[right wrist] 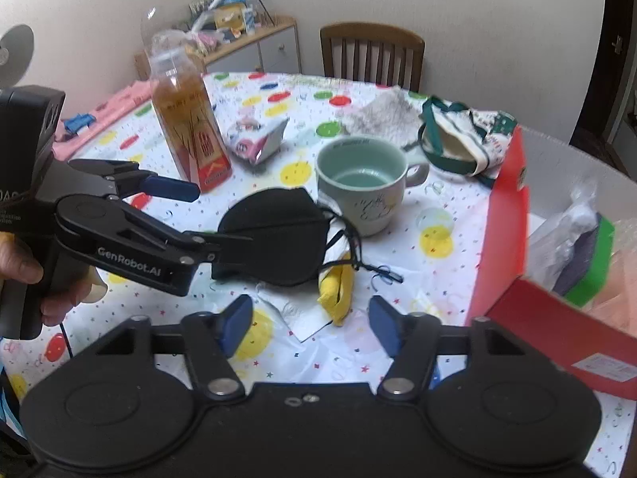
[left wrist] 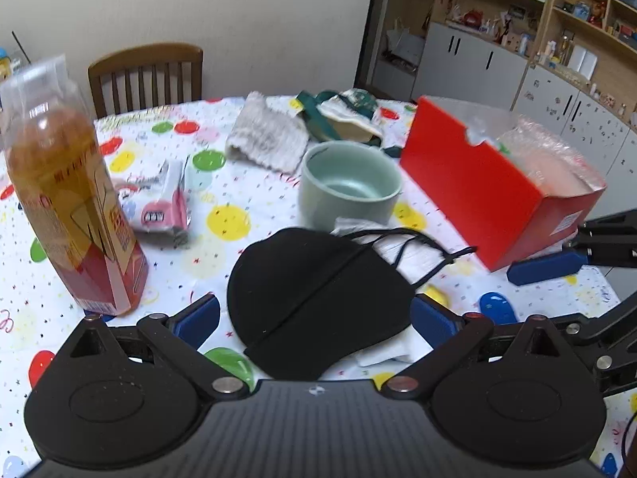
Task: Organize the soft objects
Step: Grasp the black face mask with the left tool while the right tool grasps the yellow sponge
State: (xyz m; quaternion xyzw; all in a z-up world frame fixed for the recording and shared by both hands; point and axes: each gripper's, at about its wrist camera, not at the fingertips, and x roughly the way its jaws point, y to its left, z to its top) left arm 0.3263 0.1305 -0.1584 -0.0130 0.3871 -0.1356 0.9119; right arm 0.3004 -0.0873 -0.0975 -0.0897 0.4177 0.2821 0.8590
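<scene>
A black face mask (left wrist: pixel 314 294) lies flat on the dotted tablecloth, its ear loops trailing toward the red box. My left gripper (left wrist: pixel 314 318) is open, with a blue pad on each side of the mask, close to its edges. From the right wrist view the same gripper (right wrist: pixel 207 215) reaches in from the left over the mask (right wrist: pixel 274 235). My right gripper (right wrist: pixel 310 320) is open and holds nothing; a yellow soft item (right wrist: pixel 338 290) and a white tissue (right wrist: pixel 294 310) lie just ahead of it. One of its blue fingers (left wrist: pixel 545 267) shows beside the box.
The red box (right wrist: pixel 505 219) stands open at the right with bags inside. A pale green mug (left wrist: pixel 350 183) sits behind the mask. A tall bottle (left wrist: pixel 75 207) stands at the left by a pink packet (left wrist: pixel 159 203). A grey towel (left wrist: pixel 266 135) and a green-trimmed pouch (left wrist: pixel 346 111) lie farther back.
</scene>
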